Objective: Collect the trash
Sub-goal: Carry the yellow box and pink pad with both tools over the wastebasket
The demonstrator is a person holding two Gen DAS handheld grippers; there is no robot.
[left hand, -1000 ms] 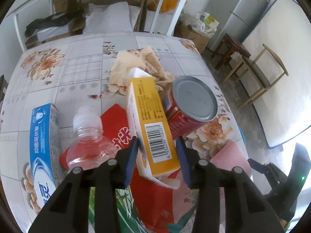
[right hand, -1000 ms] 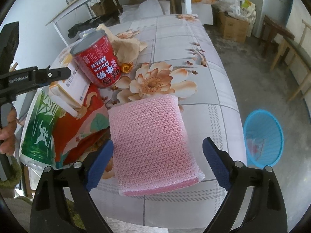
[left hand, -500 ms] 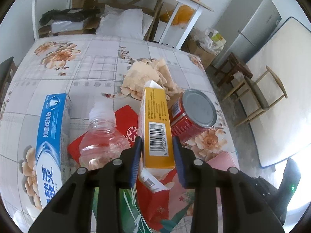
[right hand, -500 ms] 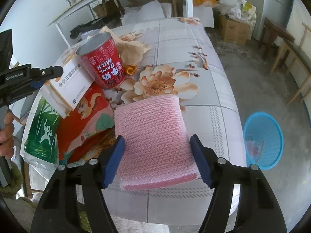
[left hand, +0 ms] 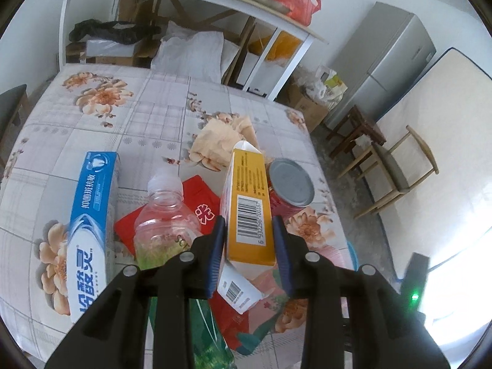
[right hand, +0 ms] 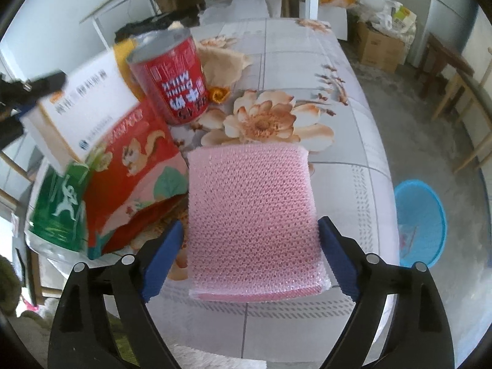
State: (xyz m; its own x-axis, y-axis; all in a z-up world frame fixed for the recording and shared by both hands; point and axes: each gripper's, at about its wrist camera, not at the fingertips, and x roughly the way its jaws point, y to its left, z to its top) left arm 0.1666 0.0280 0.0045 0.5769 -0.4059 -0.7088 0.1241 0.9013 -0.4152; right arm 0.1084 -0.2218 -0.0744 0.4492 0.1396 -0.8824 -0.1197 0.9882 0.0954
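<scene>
My left gripper [left hand: 248, 224] is shut on a yellow and white carton [left hand: 249, 190], held tilted a little above the litter on the table; the same carton [right hand: 83, 113] shows blurred at the left of the right wrist view. My right gripper [right hand: 250, 230] straddles a pink foam pad [right hand: 249, 203] lying at the table's near edge. Its jaws are opening, with a gap at the left pad [right hand: 166, 246]. A red milk can [right hand: 172, 77] stands behind the pad. Beside the carton lie a clear plastic bottle [left hand: 166, 212], a red snack bag [right hand: 135, 160] and a green wrapper [right hand: 61, 209].
A blue toothpaste box [left hand: 89, 221] lies at the left on the flowered tablecloth [left hand: 138, 117]; crumpled brown paper [left hand: 221, 138] sits farther back. A blue bin [right hand: 421, 221] stands on the floor to the right of the table. A wooden chair [left hand: 399, 166] and a stool stand beyond.
My left gripper closed on the carton and raised it off the pile. My right jaws narrowed around the pink pad, then spread wide again; the pad stayed on the table.
</scene>
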